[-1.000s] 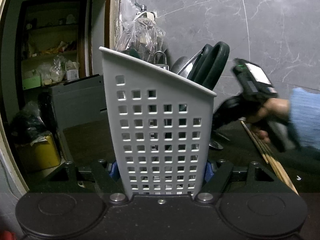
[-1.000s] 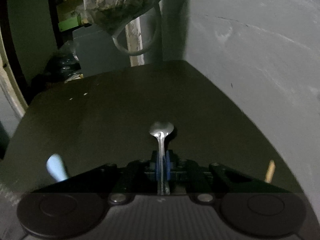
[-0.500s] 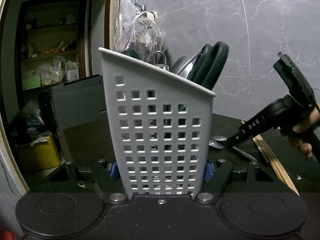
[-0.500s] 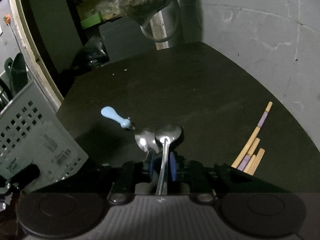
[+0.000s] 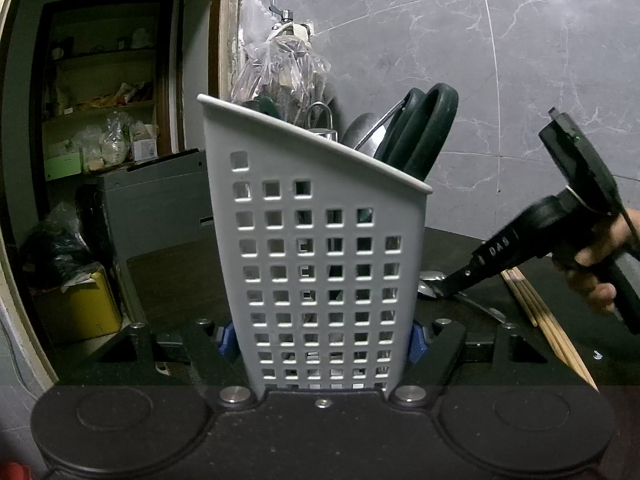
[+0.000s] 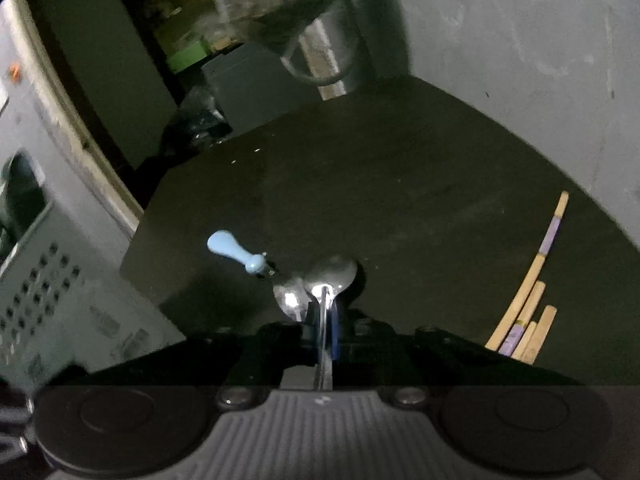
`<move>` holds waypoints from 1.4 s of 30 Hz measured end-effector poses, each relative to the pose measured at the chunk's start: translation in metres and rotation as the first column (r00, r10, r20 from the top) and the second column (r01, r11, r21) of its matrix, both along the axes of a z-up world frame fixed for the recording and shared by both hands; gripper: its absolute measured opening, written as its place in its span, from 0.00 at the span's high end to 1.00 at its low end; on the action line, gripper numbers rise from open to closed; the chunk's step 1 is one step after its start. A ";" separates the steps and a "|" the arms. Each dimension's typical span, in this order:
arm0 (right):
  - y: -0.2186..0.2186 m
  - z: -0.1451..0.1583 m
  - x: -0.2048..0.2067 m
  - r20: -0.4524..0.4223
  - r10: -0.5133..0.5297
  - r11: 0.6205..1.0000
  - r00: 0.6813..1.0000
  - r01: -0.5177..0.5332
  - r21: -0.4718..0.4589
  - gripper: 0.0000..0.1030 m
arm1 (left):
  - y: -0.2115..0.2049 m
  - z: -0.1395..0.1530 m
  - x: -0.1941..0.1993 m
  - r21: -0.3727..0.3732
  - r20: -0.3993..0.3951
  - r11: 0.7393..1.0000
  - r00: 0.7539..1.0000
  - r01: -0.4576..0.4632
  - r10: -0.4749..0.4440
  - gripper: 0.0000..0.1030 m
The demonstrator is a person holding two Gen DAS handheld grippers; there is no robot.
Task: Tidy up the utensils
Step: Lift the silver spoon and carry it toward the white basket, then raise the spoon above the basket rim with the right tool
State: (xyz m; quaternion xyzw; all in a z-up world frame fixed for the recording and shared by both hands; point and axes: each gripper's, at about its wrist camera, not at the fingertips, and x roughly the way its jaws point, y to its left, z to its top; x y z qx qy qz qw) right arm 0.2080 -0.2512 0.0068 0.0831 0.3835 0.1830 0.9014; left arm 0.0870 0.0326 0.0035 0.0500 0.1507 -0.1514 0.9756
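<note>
Spoon (image 6: 329, 280) pinched by its handle in the right gripper (image 6: 326, 330), left gripper (image 5: 320, 340) clamping the caddy (image 5: 316, 248); lifting level should avoid nudging the neighbouring blue-handled spoon (image 6: 256, 268).

Wall: grey marble-look tiles (image 5: 500, 60) with pale veins and thin joints.
Table: a dark, matt top (image 6: 400, 184) stood against the wall.
Doorway: a dark-framed opening (image 5: 108, 80) lay at left, with a dim room behind it.
Shelves: cluttered shelves (image 5: 100, 104) held bags and boxes.
Cabinet: a grey unit (image 5: 156, 196) stood past the table.
Bag: a clear plastic bag (image 5: 280, 68) hung from a wall hook.
Bin: a yellow box (image 5: 84, 308) sat low at left.
Light: dim, brightest on the wall.
</note>
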 end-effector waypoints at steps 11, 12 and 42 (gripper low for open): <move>0.038 0.008 -0.052 0.085 0.089 0.955 0.992 -0.060 -0.290 0.94 | 0.000 0.000 0.000 0.000 0.000 1.000 1.000 0.000 0.000 0.26; 0.040 0.008 -0.056 0.079 0.096 0.956 0.992 -0.069 -0.286 0.94 | 0.000 0.000 0.000 0.001 0.001 1.000 1.000 0.000 0.000 0.26; 0.035 0.006 -0.019 -0.100 0.200 0.979 0.975 -0.202 -0.009 0.97 | -0.001 0.000 0.000 0.001 0.000 1.000 1.000 0.000 0.000 0.26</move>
